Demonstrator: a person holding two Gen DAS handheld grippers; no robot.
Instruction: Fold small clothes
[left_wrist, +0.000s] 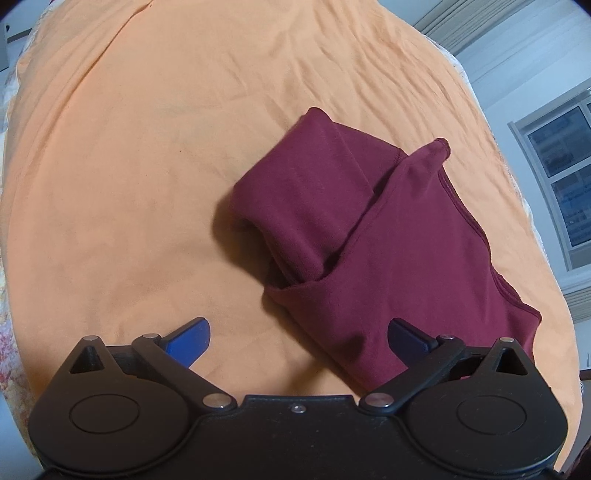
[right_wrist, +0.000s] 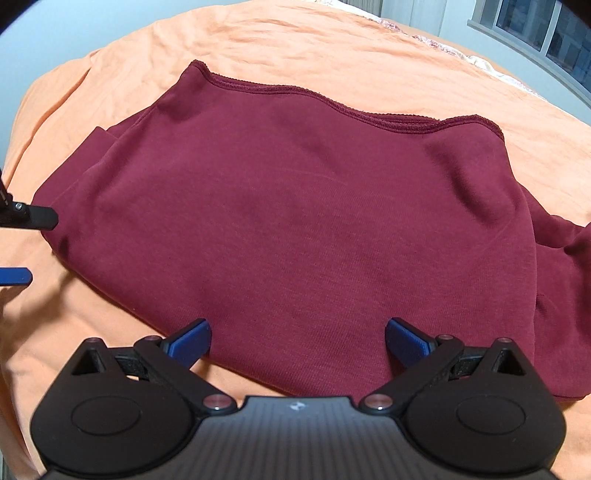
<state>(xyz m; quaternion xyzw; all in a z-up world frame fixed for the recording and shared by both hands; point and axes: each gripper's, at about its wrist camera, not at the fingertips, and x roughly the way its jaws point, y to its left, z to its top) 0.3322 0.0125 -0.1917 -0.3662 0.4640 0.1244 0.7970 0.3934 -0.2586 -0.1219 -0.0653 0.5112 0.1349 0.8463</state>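
- Maroon sweatshirt (right_wrist: 295, 221) lay partly folded on the orange bedsheet (right_wrist: 332, 48), its sleeves (left_wrist: 303, 192) doubled over the body.
- Left gripper (left_wrist: 299, 336) hung over the garment's near corner, jaws apart and empty.
- Right gripper (right_wrist: 297, 338) hovered at the near edge, jaws likewise spread, gripping nothing.
- Risk, as I judged it: a pinch could catch the sheet with the fabric, or take only the top layer, letting the tucked sleeves slide out.
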